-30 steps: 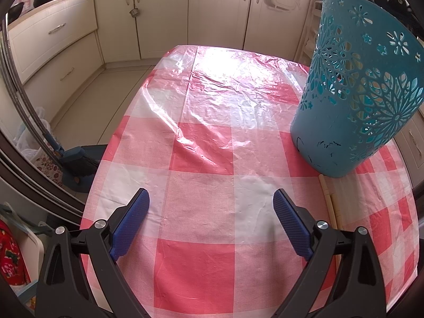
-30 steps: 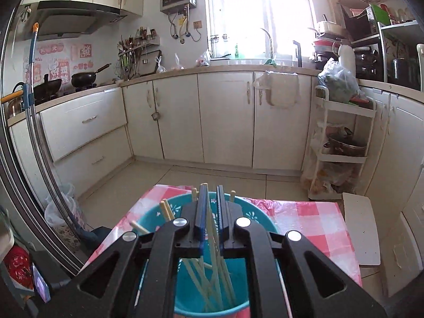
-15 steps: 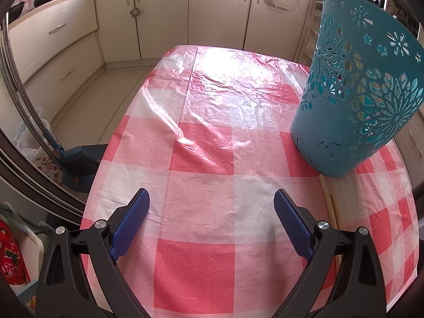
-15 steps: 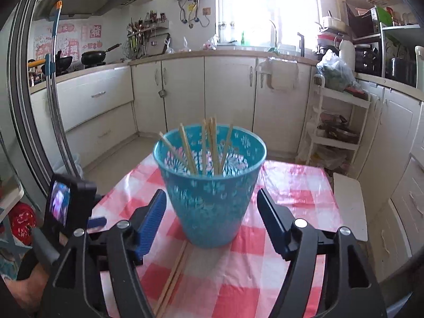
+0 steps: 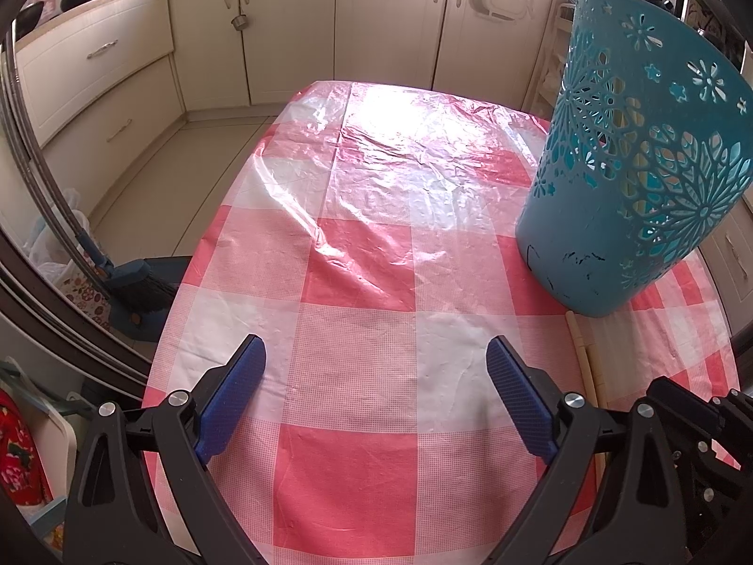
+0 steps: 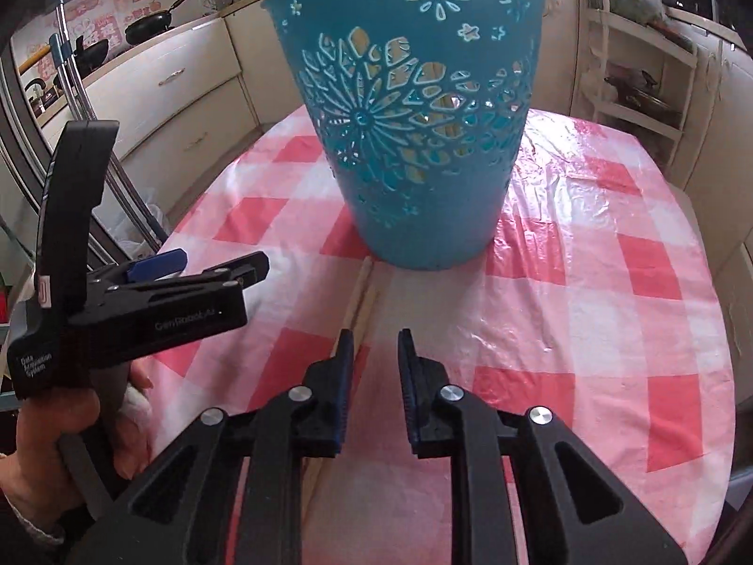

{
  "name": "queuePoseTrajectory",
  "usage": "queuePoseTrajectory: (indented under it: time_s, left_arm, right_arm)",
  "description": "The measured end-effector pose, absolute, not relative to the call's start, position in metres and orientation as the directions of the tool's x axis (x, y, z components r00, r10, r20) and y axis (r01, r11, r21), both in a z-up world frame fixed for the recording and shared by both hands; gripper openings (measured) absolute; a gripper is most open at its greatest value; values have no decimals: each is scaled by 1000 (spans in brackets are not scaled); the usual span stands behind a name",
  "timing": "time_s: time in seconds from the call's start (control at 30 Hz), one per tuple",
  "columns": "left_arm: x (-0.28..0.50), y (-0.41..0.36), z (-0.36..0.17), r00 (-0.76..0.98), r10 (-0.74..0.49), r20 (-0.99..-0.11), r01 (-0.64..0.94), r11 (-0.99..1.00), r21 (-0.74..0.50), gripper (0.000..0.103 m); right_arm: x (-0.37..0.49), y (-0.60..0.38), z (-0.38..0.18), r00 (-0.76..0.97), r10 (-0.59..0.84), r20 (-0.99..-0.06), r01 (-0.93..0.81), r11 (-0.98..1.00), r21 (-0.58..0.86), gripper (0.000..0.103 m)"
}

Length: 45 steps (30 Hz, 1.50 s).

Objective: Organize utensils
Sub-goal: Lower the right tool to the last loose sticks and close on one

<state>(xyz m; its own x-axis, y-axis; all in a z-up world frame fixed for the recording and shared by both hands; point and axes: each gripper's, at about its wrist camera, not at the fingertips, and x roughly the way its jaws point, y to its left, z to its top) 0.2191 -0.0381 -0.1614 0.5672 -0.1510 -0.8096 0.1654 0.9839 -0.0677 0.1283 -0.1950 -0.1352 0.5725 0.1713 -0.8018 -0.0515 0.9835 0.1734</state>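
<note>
The table (image 5: 357, 348) under its pink-and-white checked plastic cloth runs off the lower edge of both views, so its near rim cannot be seen. On it stands the teal basket (image 6: 414, 132), upright, its rim cut off at the top of the right wrist view, so its mouth is hidden. Through the flower-shaped holes in its wall pale wooden sticks show inside; how many there are I cannot make out.

Just in front of the basket's base lie two pale chopsticks (image 6: 360, 303), side by side on the cloth, their far tips close to the basket's foot and their near ends hidden beneath the right gripper (image 6: 375, 353). That gripper's jaws stand narrow and are closing, with bare cloth between them; the chopsticks pass just to the left of the gap, under the left finger.

Left of the basket, the left gripper (image 5: 376, 358) hangs over the cloth with its blue pads wide apart, holding nothing. A hand (image 6: 70, 428) grips its handle, partly cut off by the frame.
</note>
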Motion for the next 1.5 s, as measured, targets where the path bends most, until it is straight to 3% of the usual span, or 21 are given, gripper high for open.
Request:
queuePoseTrajectory:
  time_s: [0.47,0.63,1.07,1.27,1.5]
  left_arm:
    - [219,-39,-162,566,-151,-810,165,984,-68,91]
    - [219,-39,-161,566,-152,-810,165,984,-69,91]
    - [214,-40,-157,592,-124,-796,146,988,-46,91]
    - [193,-71,-146,566,-244,-787,259,959,-112,91]
    - [189,-106,-146,543,-227,-809,321,946,-50,91]
  right_arm:
    - [133,-187,-145,546,161,-822,-26,984,175,20]
    - [128,-190,-144,548,138,-825,-30,989,145,9]
    - [109,-253,-146,582,59,-811,53,993,110,8]
    - [106,-260,-148,600,93,-795,53,986,155,9]
    - [104,-268,-149,608,145,-780,46,975,217,17]
